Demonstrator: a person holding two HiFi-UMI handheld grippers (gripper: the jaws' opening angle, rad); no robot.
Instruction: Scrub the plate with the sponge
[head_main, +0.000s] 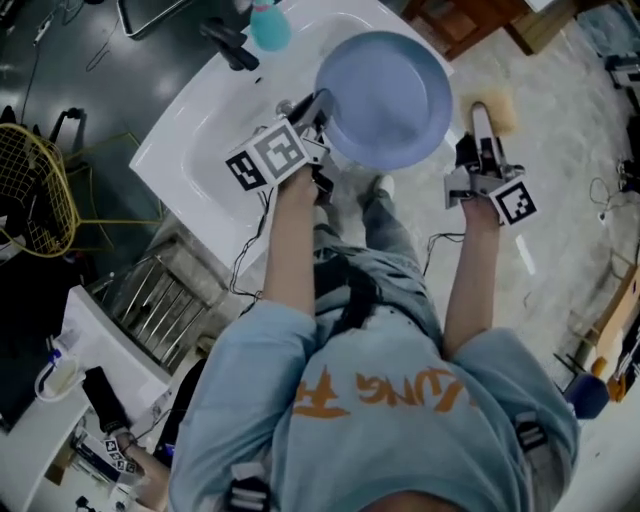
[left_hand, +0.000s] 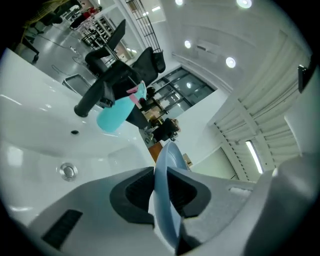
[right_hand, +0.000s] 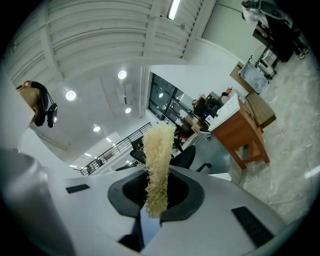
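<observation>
Plate: the plate (head_main: 385, 95) is hanging tilted in the air over the edge of the sink (head_main: 190, 140), showing one broad blue face to the head view.
Left gripper: the left gripper (left_hand: 162, 187) is clamping the plate's rim at its left side, with a pad pressing on each face.
Right gripper: the right gripper (right_hand: 156, 202) is pinching the sponge (right_hand: 159, 155) by its lower end, leaving the pale, fibrous upper end sticking out free.
Gap: the sponge is sitting just to the right of the plate and is not touching it yet.
Plate handling: it is looking stiff and smooth, likely slippery once wet; whether it is ceramic or plastic I cannot tell, so it is worth treating as breakable.
Plate hold: being gripped at one rim point only, it is probably going to pivot under a hard push, so strokes near the clamped side seem safer.
Sponge handling: it is looking light, soft and springy, probably bending over when pressed flat.
Sponge hold: the low pinch is suiting the job, since the free end is doing the rubbing.
</observation>
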